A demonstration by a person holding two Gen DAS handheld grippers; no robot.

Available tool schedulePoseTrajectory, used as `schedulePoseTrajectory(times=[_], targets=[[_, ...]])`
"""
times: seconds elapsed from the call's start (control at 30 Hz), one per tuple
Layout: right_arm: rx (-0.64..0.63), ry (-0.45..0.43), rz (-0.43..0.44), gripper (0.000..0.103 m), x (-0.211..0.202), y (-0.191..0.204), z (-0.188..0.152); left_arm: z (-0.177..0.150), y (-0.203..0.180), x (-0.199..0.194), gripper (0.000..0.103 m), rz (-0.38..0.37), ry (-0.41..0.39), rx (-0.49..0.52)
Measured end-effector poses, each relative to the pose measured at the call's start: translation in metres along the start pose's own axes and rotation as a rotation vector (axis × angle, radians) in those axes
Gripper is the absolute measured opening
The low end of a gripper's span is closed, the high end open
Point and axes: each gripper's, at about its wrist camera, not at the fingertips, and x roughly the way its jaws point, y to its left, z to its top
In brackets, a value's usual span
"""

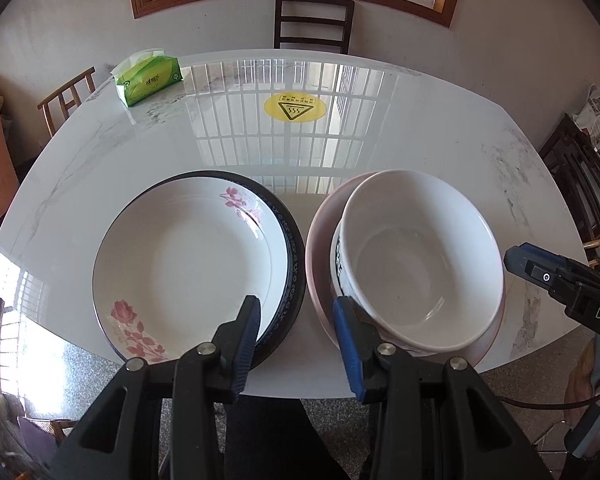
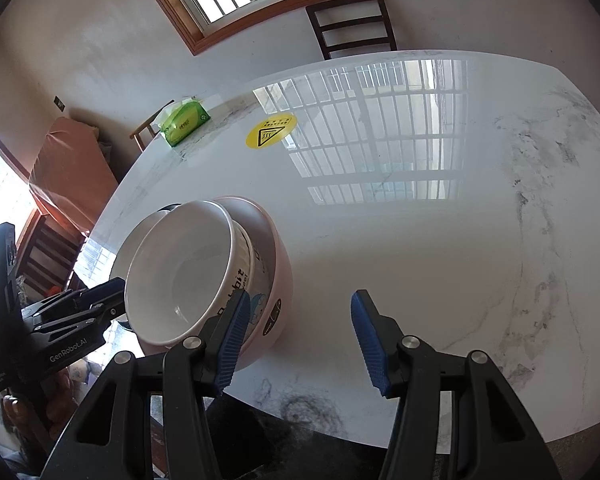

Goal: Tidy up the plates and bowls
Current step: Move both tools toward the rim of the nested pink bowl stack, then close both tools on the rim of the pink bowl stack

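Observation:
A white plate with pink roses lies stacked on a dark blue-rimmed plate at the table's near left. Beside it a white bowl sits nested in another printed bowl, inside a pink bowl. My left gripper is open and empty, above the gap between the plates and the bowls. My right gripper is open and empty, just right of the bowl stack. It also shows in the left wrist view. The left gripper shows beside the stack in the right wrist view.
The white marble table carries a green tissue pack at the far left and a yellow warning sticker in the middle. Chairs stand around: a dark one at the far side, a wooden one left.

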Motion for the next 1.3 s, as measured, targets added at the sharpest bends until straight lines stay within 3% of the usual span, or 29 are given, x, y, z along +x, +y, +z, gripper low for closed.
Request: schedulePoseTrajectory(times=[0.07, 0.2, 0.43, 0.73, 0.77, 0.8, 0.83, 0.87, 0.93, 1.03, 1.3], targets=[[-0.014, 0.005, -0.013, 0.050, 0.002, 0.001, 0.004, 0.002, 0.001, 0.002, 0.040, -0.002, 0.010, -0.008], [-0.020, 0.060, 0.004, 0.037, 0.013, -0.001, 0.013, 0.004, 0.002, 0.006, 0.041, 0.005, 0.033, -0.008], [-0.018, 0.188, 0.014, 0.035, 0.038, -0.002, 0.032, 0.015, 0.005, 0.020, 0.046, 0.027, 0.093, -0.005], [-0.048, 0.342, 0.025, 0.022, 0.060, 0.000, 0.048, 0.018, 0.018, 0.033, 0.044, -0.049, 0.159, -0.109], [-0.045, 0.354, 0.028, 0.022, 0.061, -0.001, 0.049, 0.018, 0.018, 0.034, 0.036, -0.059, 0.149, -0.106], [-0.041, 0.369, 0.030, 0.021, 0.062, -0.002, 0.050, 0.018, 0.017, 0.033, 0.021, -0.096, 0.138, -0.113], [-0.038, 0.380, 0.031, 0.020, 0.062, -0.002, 0.050, 0.018, 0.016, 0.033, 0.013, -0.125, 0.135, -0.128], [-0.042, 0.389, 0.036, 0.016, 0.062, -0.002, 0.050, 0.018, 0.012, 0.032, 0.010, -0.108, 0.131, -0.131], [-0.061, 0.398, 0.043, 0.010, 0.063, 0.005, 0.051, 0.018, 0.006, 0.031, 0.009, -0.074, 0.110, -0.121], [-0.106, 0.390, 0.024, 0.011, 0.061, 0.012, 0.050, 0.018, 0.008, 0.032, 0.009, -0.108, 0.114, -0.149], [-0.077, 0.373, 0.044, 0.012, 0.054, 0.005, 0.051, 0.018, 0.004, 0.025, 0.009, -0.132, 0.119, -0.148]])
